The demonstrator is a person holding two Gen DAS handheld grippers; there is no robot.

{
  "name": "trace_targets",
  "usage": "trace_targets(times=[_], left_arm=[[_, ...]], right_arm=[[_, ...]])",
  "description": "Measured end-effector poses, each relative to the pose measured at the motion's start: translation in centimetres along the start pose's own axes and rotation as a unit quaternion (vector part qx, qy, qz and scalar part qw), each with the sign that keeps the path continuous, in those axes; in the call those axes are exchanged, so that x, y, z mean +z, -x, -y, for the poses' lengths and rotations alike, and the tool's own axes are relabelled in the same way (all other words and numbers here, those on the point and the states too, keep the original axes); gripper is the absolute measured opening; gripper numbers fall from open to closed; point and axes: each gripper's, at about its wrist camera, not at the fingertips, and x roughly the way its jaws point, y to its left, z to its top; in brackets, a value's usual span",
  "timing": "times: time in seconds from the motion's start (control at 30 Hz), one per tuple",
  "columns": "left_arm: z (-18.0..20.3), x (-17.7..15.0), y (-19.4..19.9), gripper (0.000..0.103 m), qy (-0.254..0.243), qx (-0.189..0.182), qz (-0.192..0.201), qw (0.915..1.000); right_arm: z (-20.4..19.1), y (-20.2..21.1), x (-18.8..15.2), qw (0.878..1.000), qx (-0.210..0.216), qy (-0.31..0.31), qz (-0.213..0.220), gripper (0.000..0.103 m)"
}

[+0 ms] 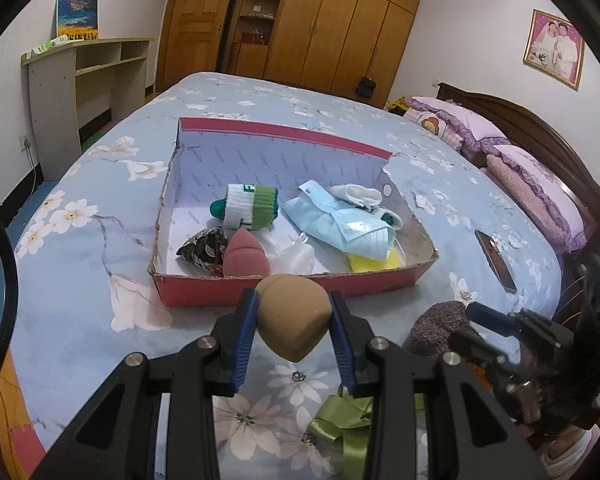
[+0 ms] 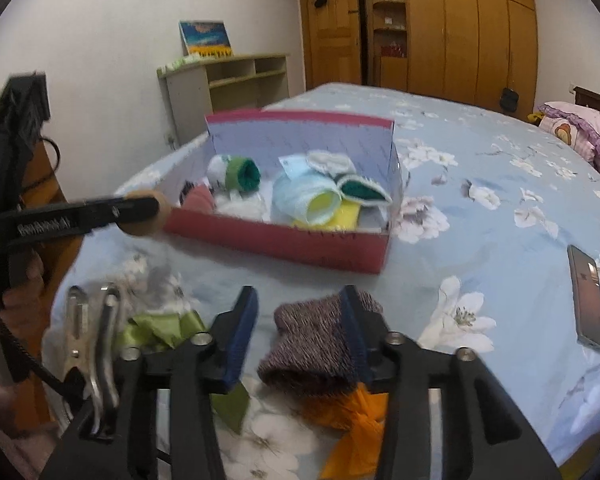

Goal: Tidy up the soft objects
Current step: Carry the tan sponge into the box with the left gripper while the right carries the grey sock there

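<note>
My left gripper [image 1: 294, 314] is shut on a tan makeup sponge [image 1: 294, 318] and holds it just in front of the red box's [image 1: 284, 290] near wall; it also shows in the right wrist view [image 2: 148, 212]. The box [image 2: 276, 242] holds a rolled green-white sock [image 1: 250, 206], a pink sponge [image 1: 244, 258], a blue face mask [image 1: 340, 224] and other soft items. My right gripper [image 2: 300, 304] is open around a brown knitted sock [image 2: 320, 344] lying on the bed; its right finger rests on the sock. The sock also shows in the left wrist view [image 1: 440, 328].
A green ribbon bow [image 1: 344, 424] and an orange cloth [image 2: 352, 420] lie on the floral bedspread near me. Metal pliers [image 2: 96, 340] lie at the left. A phone [image 2: 588, 300] lies to the right. Pillows [image 1: 532, 184] line the headboard.
</note>
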Motion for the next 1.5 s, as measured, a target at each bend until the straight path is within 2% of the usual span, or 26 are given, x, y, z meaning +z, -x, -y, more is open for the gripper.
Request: trace_targets(times=[0.07, 0.23, 0.4, 0.47, 0.5, 0.57, 0.67, 0.97, 1.5], left_arm=[[0.0, 0.0, 0.0, 0.037, 0.0, 0.001, -0.001, 1.0], [-0.1, 0.0, -0.1, 0.037, 0.003, 0.004, -0.002, 1.0], [0.0, 0.3, -0.3, 0.037, 0.004, 0.002, -0.003, 1.0], [0.2, 0.6, -0.3, 0.037, 0.001, 0.004, -0.003, 1.0], [0.3, 0.8, -0.4, 0.037, -0.002, 0.005, -0.002, 1.0], [0.5, 1.2, -0.4, 0.037, -0.004, 0.005, 0.0, 1.0], [0.7, 1.8, -0.4, 0.037, -0.007, 0.003, 0.004, 1.0], [0.5, 3.5, -1.3, 0.037, -0.017, 0.01, 0.01, 0.9998], [-2.8, 7.3, -3.3, 0.037, -0.02, 0.043, 0.036, 0.9982]], right_arm=[[0.3, -0.8, -0.4, 1.0, -0.012, -0.003, -0.02, 0.056], [0.8, -2.0, -0.8, 0.999, -0.025, -0.013, -0.039, 0.056], [0.3, -3.1, -1.1, 0.997, -0.046, 0.013, -0.055, 0.056], [0.5, -3.5, -1.3, 0.997, -0.038, 0.012, -0.063, 0.054], [0.7, -3.5, -1.3, 0.998, -0.031, 0.005, -0.061, 0.05], [1.3, -3.4, -1.1, 0.998, -0.019, -0.01, -0.056, 0.033], [2.0, -2.8, -0.7, 0.999, -0.002, -0.026, -0.043, 0.023], [2.4, -1.2, 0.4, 0.998, 0.041, -0.04, -0.012, 0.021], [0.5, 0.8, 5.0, 0.998, 0.053, -0.014, 0.034, 0.021]])
